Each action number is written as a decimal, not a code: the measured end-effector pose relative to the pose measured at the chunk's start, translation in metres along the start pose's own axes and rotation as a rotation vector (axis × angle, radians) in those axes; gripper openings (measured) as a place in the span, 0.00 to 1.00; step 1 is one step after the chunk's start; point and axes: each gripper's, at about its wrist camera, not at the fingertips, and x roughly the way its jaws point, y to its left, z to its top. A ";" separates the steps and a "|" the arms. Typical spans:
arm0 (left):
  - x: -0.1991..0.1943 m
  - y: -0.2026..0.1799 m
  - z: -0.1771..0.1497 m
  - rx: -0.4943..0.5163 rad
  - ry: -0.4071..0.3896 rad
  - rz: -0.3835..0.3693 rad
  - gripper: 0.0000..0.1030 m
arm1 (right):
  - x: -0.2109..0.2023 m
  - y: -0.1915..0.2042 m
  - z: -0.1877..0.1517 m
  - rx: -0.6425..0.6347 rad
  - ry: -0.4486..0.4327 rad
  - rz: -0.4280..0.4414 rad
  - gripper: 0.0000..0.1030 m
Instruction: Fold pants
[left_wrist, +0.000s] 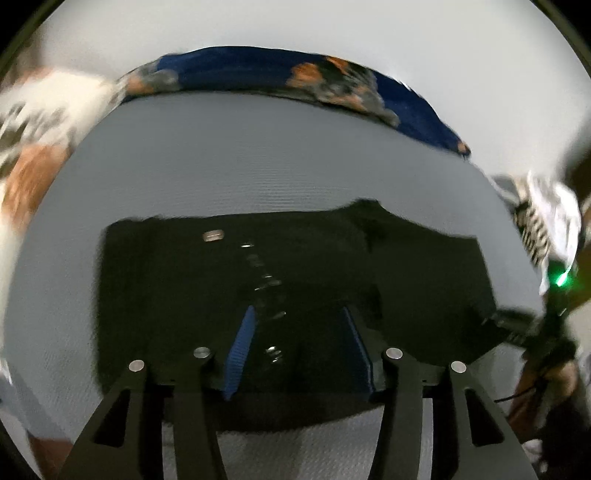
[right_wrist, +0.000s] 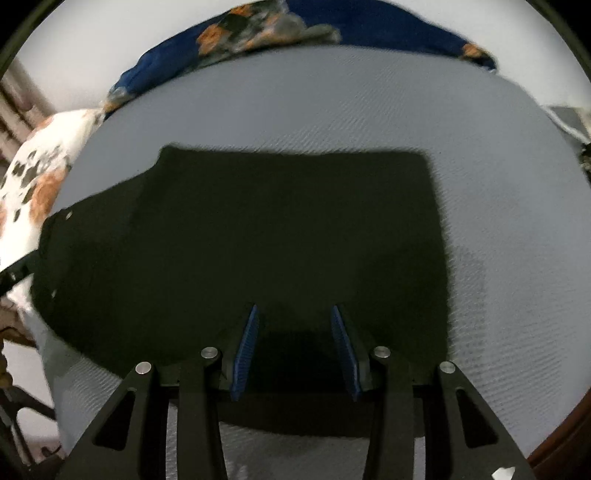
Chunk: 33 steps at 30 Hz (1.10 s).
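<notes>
The black pants (left_wrist: 314, 266) lie flat on the grey sheet (left_wrist: 258, 166), with the fly's metal button (left_wrist: 213, 235) and zipper facing up. My left gripper (left_wrist: 299, 310) hovers over the fly area, jaws apart, blue pads (left_wrist: 242, 354) clear of the cloth. In the right wrist view the pants (right_wrist: 277, 229) show as a broad dark shape. My right gripper (right_wrist: 295, 310) stands open over their near edge, with only shadow between its blue pads (right_wrist: 245, 350). At the right edge of the left wrist view a hand (left_wrist: 554, 376) holds the other gripper, with a green light on it, by the pants' right corner.
A dark blue flowered blanket (left_wrist: 332, 81) (right_wrist: 258, 33) lies bunched along the far side of the sheet. A white flowered cloth (right_wrist: 33, 177) sits at the left, and a striped white cloth (left_wrist: 543, 229) at the right. A brown wooden edge (right_wrist: 565, 439) shows at the lower right.
</notes>
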 end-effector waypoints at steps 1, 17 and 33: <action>-0.009 0.014 0.000 -0.032 -0.008 -0.001 0.51 | 0.002 0.008 -0.003 -0.007 0.003 0.013 0.39; -0.021 0.147 -0.029 -0.296 0.099 -0.016 0.57 | 0.029 0.115 -0.009 -0.148 0.079 0.218 0.49; 0.012 0.201 -0.053 -0.534 0.224 -0.338 0.58 | 0.039 0.120 0.002 -0.098 0.100 0.199 0.67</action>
